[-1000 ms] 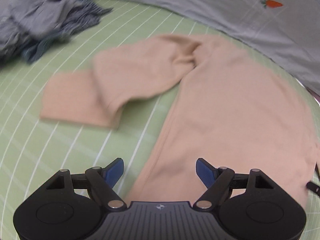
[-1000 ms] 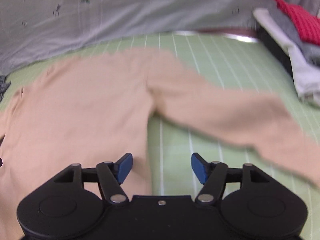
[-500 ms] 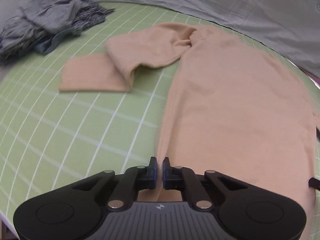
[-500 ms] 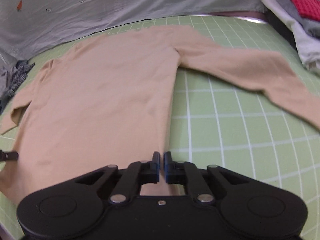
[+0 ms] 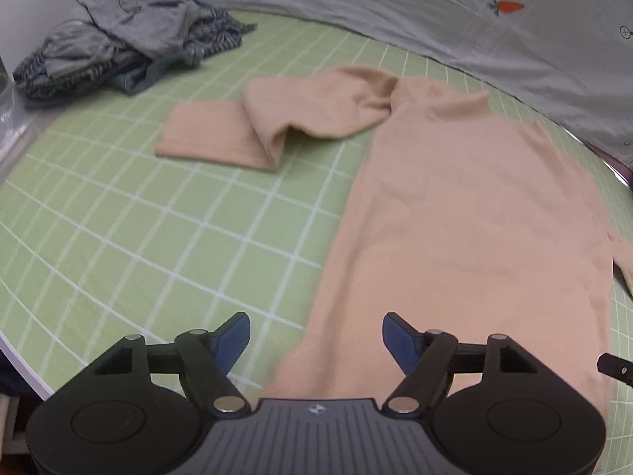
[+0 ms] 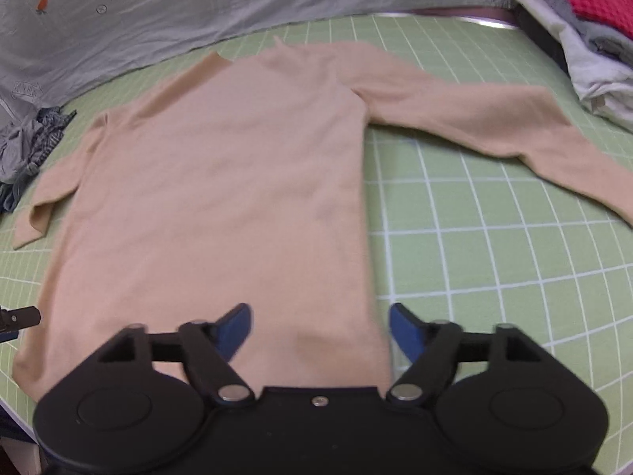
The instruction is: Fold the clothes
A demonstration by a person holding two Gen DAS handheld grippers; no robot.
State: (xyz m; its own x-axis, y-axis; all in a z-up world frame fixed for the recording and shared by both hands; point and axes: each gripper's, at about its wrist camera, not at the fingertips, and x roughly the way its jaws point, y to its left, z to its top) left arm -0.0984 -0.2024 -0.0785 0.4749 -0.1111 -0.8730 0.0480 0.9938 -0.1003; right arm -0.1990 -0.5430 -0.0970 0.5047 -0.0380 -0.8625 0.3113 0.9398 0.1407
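Now the peach long-sleeved knit sweater (image 6: 221,182) lies flat on the green grid mat (image 6: 494,269), 1 sleeve doubled over; left hand-held gripper (image 5: 315,334) and right hand-held gripper (image 6: 320,326) both gape, released.

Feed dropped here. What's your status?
Left claw open, right claw open. Sweater flat on mat, unfolded. Left sleeve bunched.

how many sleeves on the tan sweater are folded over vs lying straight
2 sleeves: the left sleeve is doubled over itself beside the tan sweater; the right sleeve lies straight out across the green mat.
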